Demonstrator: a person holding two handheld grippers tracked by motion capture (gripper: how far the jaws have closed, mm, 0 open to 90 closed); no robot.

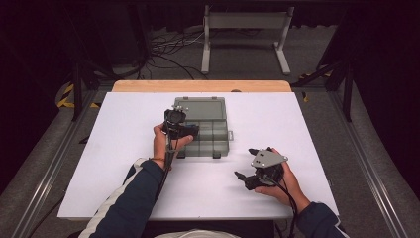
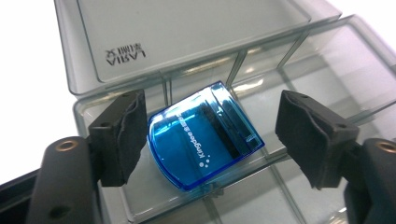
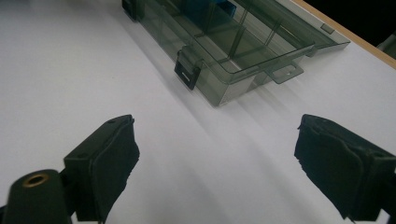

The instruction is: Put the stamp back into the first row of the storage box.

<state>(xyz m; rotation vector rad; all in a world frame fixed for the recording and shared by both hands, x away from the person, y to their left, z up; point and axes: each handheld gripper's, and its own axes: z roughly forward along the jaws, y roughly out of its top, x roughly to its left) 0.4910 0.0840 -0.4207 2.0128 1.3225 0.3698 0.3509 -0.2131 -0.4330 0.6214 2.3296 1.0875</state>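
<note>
A clear grey compartment box [image 1: 217, 110] lies open at the middle of the white table, its lid [image 2: 187, 28] folded back. A small translucent blue case [image 2: 201, 135] with white lettering rests tilted in one compartment. My left gripper [image 2: 208, 116] hangs over that compartment with its jaws on either side of the blue case. The left pad [image 2: 123, 135] is right at the case's edge and the right pad [image 2: 303, 126] stands clear of it. My right gripper [image 1: 243, 162] is open near the table's front right, with nothing between its fingers [image 3: 109, 163]. It looks toward the box [image 3: 243, 51], where the blue case [image 3: 205, 9] shows at the top.
The box has dark latches [image 3: 187, 70] on its near side. A white table top [image 1: 124, 163] with a wooden back edge [image 1: 198, 86] carries everything. A white metal stand [image 1: 245, 34] and cables are on the floor behind.
</note>
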